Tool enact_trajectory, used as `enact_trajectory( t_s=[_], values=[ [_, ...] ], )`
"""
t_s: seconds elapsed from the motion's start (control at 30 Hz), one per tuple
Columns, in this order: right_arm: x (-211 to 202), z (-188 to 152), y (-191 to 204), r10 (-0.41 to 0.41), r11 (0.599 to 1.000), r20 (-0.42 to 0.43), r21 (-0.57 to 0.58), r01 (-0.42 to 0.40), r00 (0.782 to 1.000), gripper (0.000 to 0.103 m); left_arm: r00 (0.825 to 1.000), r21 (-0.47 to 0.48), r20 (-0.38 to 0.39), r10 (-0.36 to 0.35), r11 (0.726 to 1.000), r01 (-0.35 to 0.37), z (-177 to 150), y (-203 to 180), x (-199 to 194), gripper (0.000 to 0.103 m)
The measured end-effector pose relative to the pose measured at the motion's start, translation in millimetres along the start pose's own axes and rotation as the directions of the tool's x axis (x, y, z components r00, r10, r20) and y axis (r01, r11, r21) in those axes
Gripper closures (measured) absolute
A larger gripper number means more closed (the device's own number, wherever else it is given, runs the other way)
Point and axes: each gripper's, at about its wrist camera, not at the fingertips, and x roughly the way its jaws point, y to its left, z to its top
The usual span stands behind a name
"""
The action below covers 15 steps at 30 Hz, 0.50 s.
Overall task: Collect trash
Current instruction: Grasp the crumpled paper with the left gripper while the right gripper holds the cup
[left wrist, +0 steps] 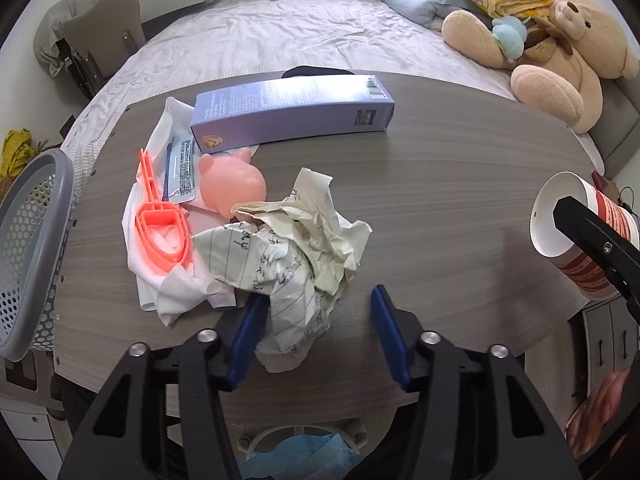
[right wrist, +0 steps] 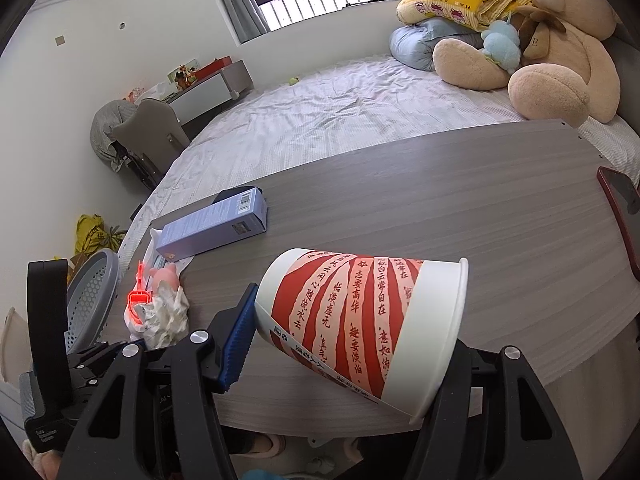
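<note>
A crumpled sheet of lined paper (left wrist: 292, 264) lies on the grey wood table (left wrist: 440, 184); it also shows in the right wrist view (right wrist: 166, 316). My left gripper (left wrist: 318, 316) is open, its blue pads on either side of the paper's near end. My right gripper (right wrist: 352, 320) is shut on a red-and-white paper cup (right wrist: 352, 316), held on its side above the table, rim to the right. The cup (left wrist: 576, 240) and a right gripper finger (left wrist: 592, 232) show at the right edge of the left wrist view.
A purple box (left wrist: 292, 110), a pink pig toy (left wrist: 232, 184), an orange plastic scoop (left wrist: 160, 224), a packet and white cloth (left wrist: 176, 296) lie on the table's left. A grey perforated basket (left wrist: 28, 248) stands at the left edge. A phone (right wrist: 620, 216) lies far right. A bed with a teddy bear (left wrist: 560, 52) is behind.
</note>
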Motion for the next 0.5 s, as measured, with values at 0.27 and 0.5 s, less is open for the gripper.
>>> enact_trajectory(
  t_s=[0.27, 0.5],
  values=[
    [-4.0, 0.8, 5.3, -0.004, 1.000, 0.003, -0.012, 0.004, 1.000, 0.043, 0.999, 0.007, 0.011, -0.040, 0.999, 0.040, -2.1, 3.8, -5.8, 0.081],
    [-11.6, 1.2, 13.7, -0.015, 0.999, 0.018, -0.030, 0.016, 1.000, 0.043, 0.996, 0.030, 0.082, -0.037, 0.999, 0.034, -1.4, 5.0, -28.0, 0.081]
  ],
)
